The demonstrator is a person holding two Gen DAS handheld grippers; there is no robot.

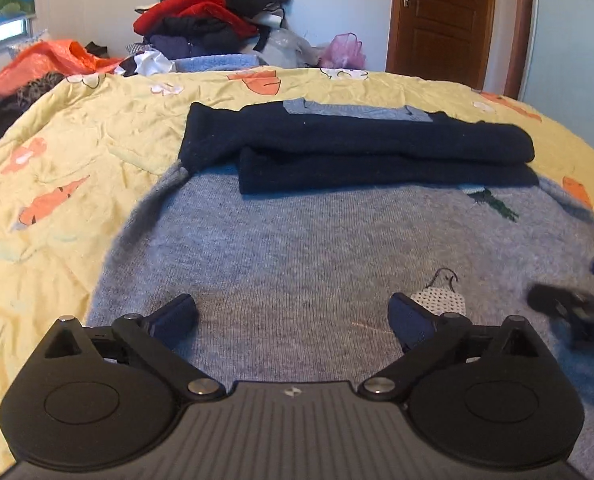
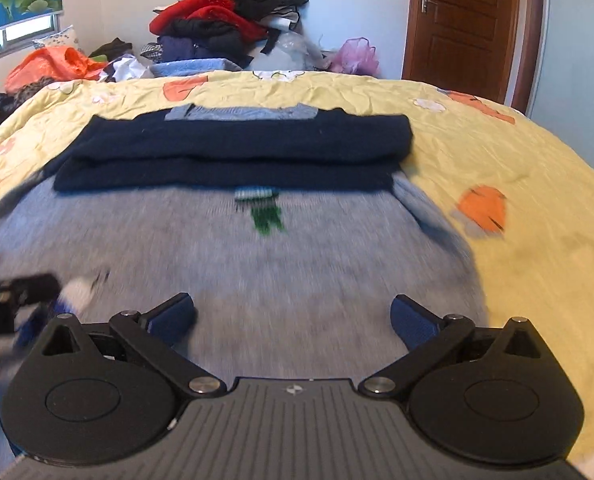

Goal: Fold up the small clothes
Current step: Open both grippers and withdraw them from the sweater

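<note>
A small grey knit sweater (image 1: 317, 248) lies flat on the yellow bedspread (image 1: 77, 128), its navy sleeves (image 1: 357, 144) folded across the chest. It also shows in the right wrist view (image 2: 257, 256), with the navy sleeves (image 2: 237, 148) and a green motif (image 2: 267, 216). A white patch (image 1: 441, 300) is on the sweater near the hem. My left gripper (image 1: 293, 320) is open, empty, over the sweater's lower part. My right gripper (image 2: 293, 320) is open, empty, over the lower right part. It shows at the right edge of the left wrist view (image 1: 577, 304).
A pile of red and dark clothes (image 1: 217, 12) stands at the bed's far side, with an orange bag (image 1: 45, 60) at left and a pink bag (image 1: 343, 52). A brown door (image 1: 441, 20) is at the back right. The bedspread (image 2: 517, 160) extends right.
</note>
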